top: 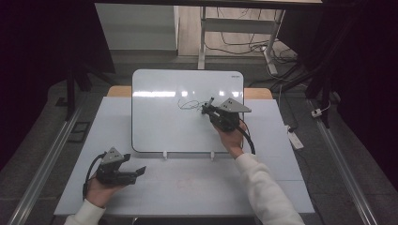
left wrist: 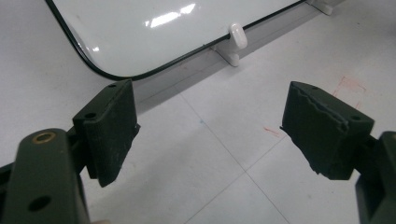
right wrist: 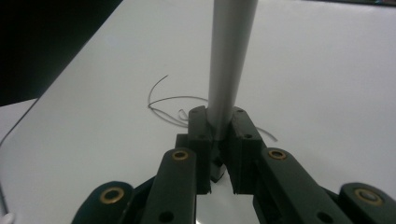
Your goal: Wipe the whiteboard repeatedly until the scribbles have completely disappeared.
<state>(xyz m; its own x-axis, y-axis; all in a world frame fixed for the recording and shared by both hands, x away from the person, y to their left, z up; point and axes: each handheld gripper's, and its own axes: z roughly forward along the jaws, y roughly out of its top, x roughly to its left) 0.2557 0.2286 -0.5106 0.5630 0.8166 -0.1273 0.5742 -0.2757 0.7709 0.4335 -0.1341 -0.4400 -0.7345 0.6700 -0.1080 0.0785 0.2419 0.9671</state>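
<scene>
A whiteboard (top: 164,117) lies propped on the table, with thin black pen strokes (top: 187,104) near its middle. My right gripper (top: 206,109) hovers over the board by the strokes, shut on a grey marker (right wrist: 229,60) that rises between its jaws; the drawn lines (right wrist: 163,102) curl just beyond the jaws. My left gripper (top: 139,171) rests on the table in front of the board's near left corner, open with nothing between its pads (left wrist: 112,130). The board's rounded corner (left wrist: 107,70) lies just ahead of it.
Two small white stands (top: 165,153) hold the board's near edge; one shows as a white clip (left wrist: 237,39). Faint red marks (left wrist: 348,86) stain the table (top: 187,187). Desk legs and cables (top: 244,44) lie on the floor beyond.
</scene>
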